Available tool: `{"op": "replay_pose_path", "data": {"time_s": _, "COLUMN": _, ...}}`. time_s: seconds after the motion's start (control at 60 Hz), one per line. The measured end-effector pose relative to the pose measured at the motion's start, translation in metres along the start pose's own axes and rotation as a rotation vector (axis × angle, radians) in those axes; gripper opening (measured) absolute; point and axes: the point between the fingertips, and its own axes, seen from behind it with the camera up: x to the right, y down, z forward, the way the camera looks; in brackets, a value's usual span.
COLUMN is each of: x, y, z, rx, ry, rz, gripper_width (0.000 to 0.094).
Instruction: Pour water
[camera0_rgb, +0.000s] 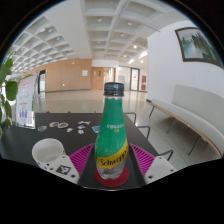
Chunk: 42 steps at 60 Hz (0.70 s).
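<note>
One green bottle (112, 140) is seen upright between the two fingers, clamped from both sides by the pink pads (82, 157). The gripper (112, 170) is closed on its lower half, at the level of the yellow Schweppes label. A red base or band is visible at the bottom of the bottle, just above the fingertips. The cap is green and is seated on the neck. Liquid level inside cannot be told.

A dark table (40, 135) lies below and beyond the fingers. A white paper cup (46, 150) is placed on it just beside the left finger, open mouth visible, apart from the bottle. Small white bits are scattered on the table further back.

A plant (7, 85) is seen at the left past the table. Black chairs (140, 118) are seen to the right behind the bottle. A white bench (185, 118) runs along the right wall, with a framed picture (198, 45) hung above it.
</note>
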Motion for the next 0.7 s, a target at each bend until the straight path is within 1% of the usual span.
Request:
{"op": "replay_pose_path", "data": {"time_s": 0.017, "x": 0.001, "y": 0.0, "z": -0.003, "rx": -0.005, "ry": 0.004, "rz": 0.007, "gripper_width": 0.0789}}
{"op": "replay_pose_path", "data": {"time_s": 0.033, "x": 0.001, "y": -0.001, "z": -0.006, "rx": -0.008, "ry": 0.007, "rz": 0.012, "gripper_width": 0.0854}}
{"op": "replay_pose_path", "data": {"time_s": 0.05, "x": 0.002, "y": -0.002, "z": -0.01, "rx": -0.009, "ry": 0.01, "rz": 0.014, "gripper_width": 0.0872}}
{"op": "replay_pose_path", "data": {"time_s": 0.083, "x": 0.003, "y": -0.005, "z": -0.019, "rx": -0.013, "ry": 0.023, "rz": 0.015, "gripper_width": 0.0834}}
{"op": "replay_pose_path", "data": {"time_s": 0.167, "x": 0.007, "y": -0.008, "z": -0.052, "rx": -0.04, "ry": 0.053, "rz": 0.001, "gripper_width": 0.0869}}
{"op": "replay_pose_path", "data": {"time_s": 0.283, "x": -0.001, "y": -0.008, "z": -0.11, "rx": -0.09, "ry": 0.053, "rz": -0.008, "gripper_width": 0.0858}}
{"op": "replay_pose_path", "data": {"time_s": 0.367, "x": -0.008, "y": -0.008, "z": -0.168, "rx": -0.111, "ry": 0.059, "rz": -0.006, "gripper_width": 0.0859}}
{"op": "replay_pose_path", "data": {"time_s": 0.417, "x": -0.011, "y": -0.009, "z": -0.196, "rx": -0.111, "ry": 0.051, "rz": -0.01, "gripper_width": 0.0861}}
{"op": "replay_pose_path", "data": {"time_s": 0.55, "x": -0.013, "y": -0.009, "z": -0.281, "rx": -0.101, "ry": 0.069, "rz": -0.005, "gripper_width": 0.086}}
{"op": "replay_pose_path", "data": {"time_s": 0.7, "x": -0.004, "y": -0.011, "z": -0.349, "rx": -0.098, "ry": 0.087, "rz": 0.012, "gripper_width": 0.086}}
